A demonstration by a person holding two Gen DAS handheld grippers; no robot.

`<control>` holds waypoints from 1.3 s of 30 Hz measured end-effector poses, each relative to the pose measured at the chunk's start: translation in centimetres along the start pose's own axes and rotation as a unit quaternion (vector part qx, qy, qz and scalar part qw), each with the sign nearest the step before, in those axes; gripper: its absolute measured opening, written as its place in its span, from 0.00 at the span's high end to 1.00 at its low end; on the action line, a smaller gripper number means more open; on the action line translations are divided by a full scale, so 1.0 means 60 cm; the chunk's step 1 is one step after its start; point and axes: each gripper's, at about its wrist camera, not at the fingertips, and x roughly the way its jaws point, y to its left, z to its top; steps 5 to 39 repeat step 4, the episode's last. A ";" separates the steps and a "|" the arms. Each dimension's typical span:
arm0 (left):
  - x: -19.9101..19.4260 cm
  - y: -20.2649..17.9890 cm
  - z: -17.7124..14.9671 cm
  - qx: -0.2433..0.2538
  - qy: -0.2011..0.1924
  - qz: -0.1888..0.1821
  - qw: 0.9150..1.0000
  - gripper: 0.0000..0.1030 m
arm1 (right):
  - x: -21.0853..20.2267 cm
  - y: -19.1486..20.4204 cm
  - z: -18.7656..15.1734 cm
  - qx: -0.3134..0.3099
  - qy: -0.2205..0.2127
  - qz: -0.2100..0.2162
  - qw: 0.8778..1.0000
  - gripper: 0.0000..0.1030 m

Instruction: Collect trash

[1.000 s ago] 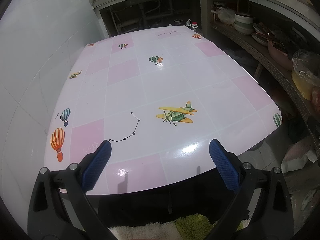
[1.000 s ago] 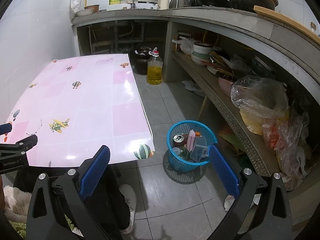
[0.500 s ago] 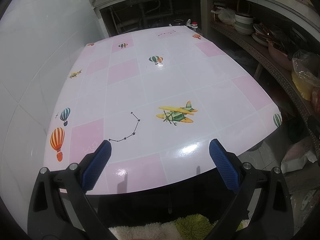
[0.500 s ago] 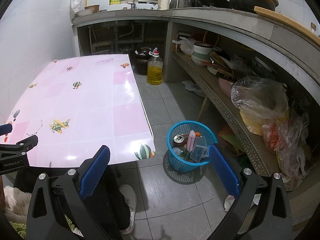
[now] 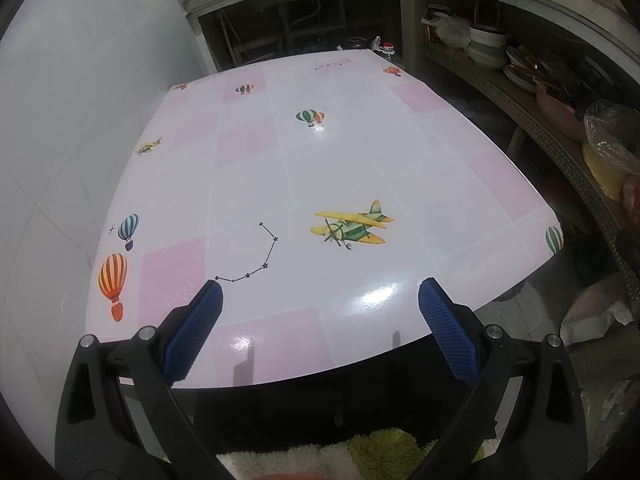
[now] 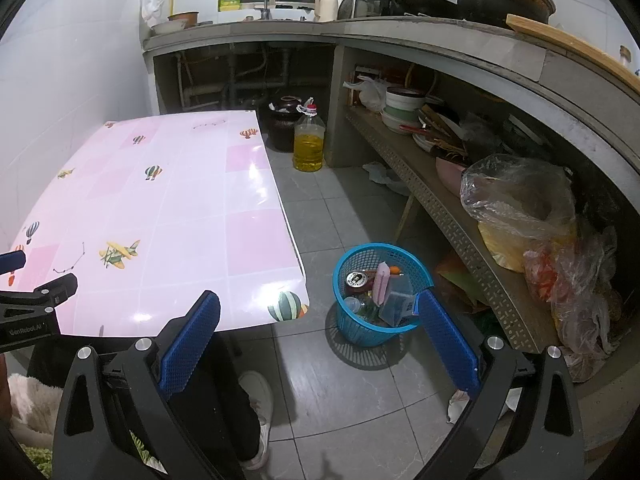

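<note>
The left gripper hangs over the near edge of the pink balloon-print table, jaws spread wide, holding nothing; the right gripper is equally wide and empty above the tiled floor; the trash sits in the blue basket beside the table's corner.

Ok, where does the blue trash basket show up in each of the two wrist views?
Left wrist: the blue trash basket is not in it; the floor past the table's right edge shows none of it.
Right wrist: blue trash basket stands on the floor tiles right of the table, lower centre.
Shared landmark: the yellow airplane print on the pink table.
</note>
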 end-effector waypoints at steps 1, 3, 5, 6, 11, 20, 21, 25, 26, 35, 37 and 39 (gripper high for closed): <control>-0.001 -0.001 -0.001 -0.001 0.000 0.000 1.000 0.08 | 0.000 0.000 0.001 0.000 0.000 0.000 1.000 0.06; 0.000 0.001 -0.001 0.000 0.000 0.000 1.000 0.08 | 0.000 0.000 0.001 0.000 0.000 0.000 1.000 0.06; 0.000 0.000 -0.001 0.000 0.000 0.001 1.000 0.08 | 0.000 0.000 0.000 0.000 0.000 0.000 1.000 0.06; 0.000 0.000 -0.001 0.000 0.000 0.001 1.000 0.08 | 0.000 0.000 0.000 0.000 0.000 0.000 1.000 0.06; 0.000 0.000 -0.001 0.000 0.000 0.001 1.000 0.08 | 0.000 0.000 0.000 0.000 0.000 0.000 1.000 0.06; 0.000 0.000 -0.001 0.000 0.000 0.001 1.000 0.08 | 0.000 0.000 0.000 0.000 0.000 0.000 1.000 0.06; 0.000 0.000 -0.001 0.000 0.000 0.001 1.000 0.08 | 0.000 0.000 0.000 0.000 0.000 0.000 1.000 0.06; 0.000 0.000 -0.001 0.000 0.000 0.001 1.000 0.08 | 0.000 0.000 0.000 0.000 0.000 0.000 1.000 0.06; 0.000 0.000 -0.001 0.000 0.000 0.001 1.000 0.08 | 0.000 0.000 0.000 0.000 0.000 0.000 1.000 0.06; 0.000 0.000 -0.001 0.000 0.000 0.001 1.000 0.08 | 0.000 0.000 0.000 0.000 0.000 0.000 1.000 0.06; 0.000 0.000 -0.001 0.000 0.000 0.001 1.000 0.08 | 0.000 0.000 0.000 0.000 0.000 0.000 1.000 0.06; 0.000 0.000 -0.001 0.000 0.000 0.001 1.000 0.08 | 0.000 0.000 0.000 0.000 0.000 0.000 1.000 0.06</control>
